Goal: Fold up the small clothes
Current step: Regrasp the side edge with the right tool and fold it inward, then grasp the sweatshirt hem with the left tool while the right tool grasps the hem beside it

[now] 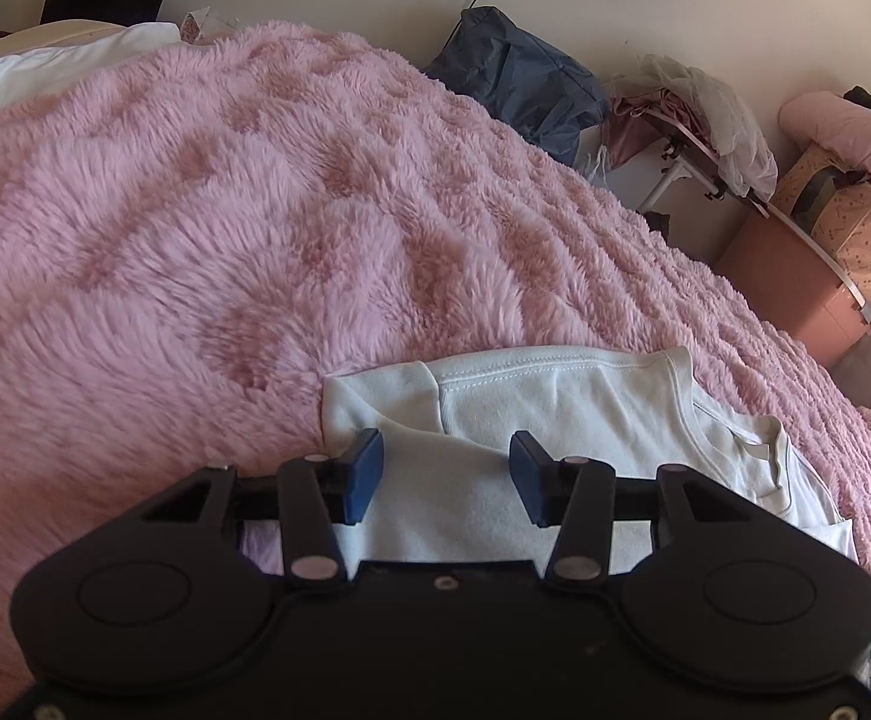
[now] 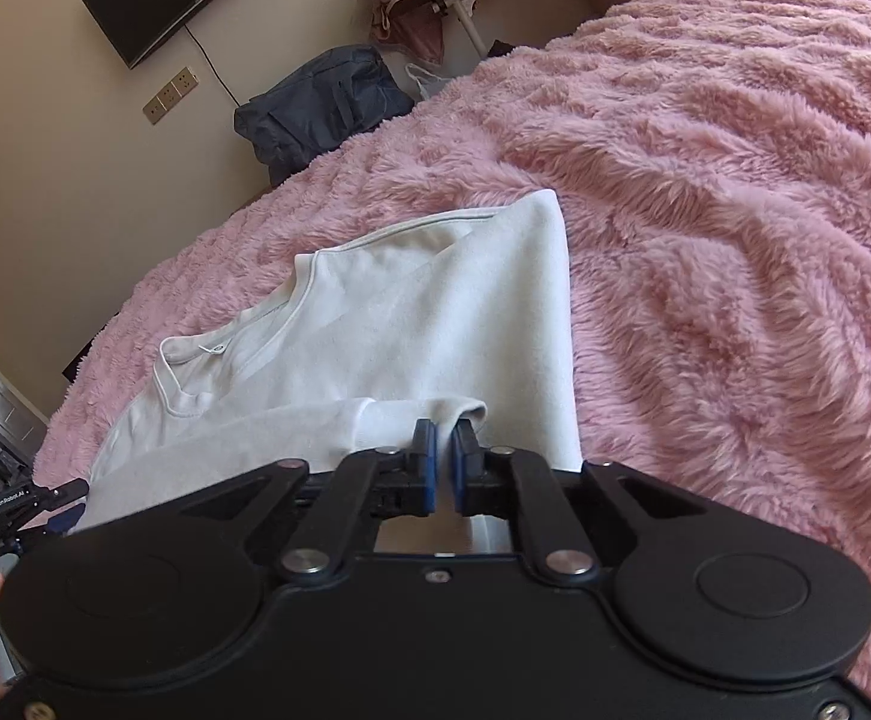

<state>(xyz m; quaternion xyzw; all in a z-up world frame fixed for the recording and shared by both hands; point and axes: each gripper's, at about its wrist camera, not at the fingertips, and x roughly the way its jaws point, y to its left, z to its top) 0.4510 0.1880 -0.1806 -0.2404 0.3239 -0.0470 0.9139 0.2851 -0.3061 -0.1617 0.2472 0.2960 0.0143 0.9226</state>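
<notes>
Pink fuzzy bed is carrying the white shirt flat for folding, right tool pinching its folded sleeve edge to drag it, left tool hovering wide, gripping nothing.

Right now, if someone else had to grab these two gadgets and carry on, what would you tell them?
Right gripper: shut on a fold of the white top, near its sleeve end.
Left gripper: open, above the top's cloth, pinching nothing.
The top lies on the pink fluffy blanket, neck label showing.
Done: one side looks folded inward, giving a straight edge; one sleeve is drawn across the body.
Left: probably lay down the held sleeve, fold the rest and smooth it into a compact shape.
</notes>
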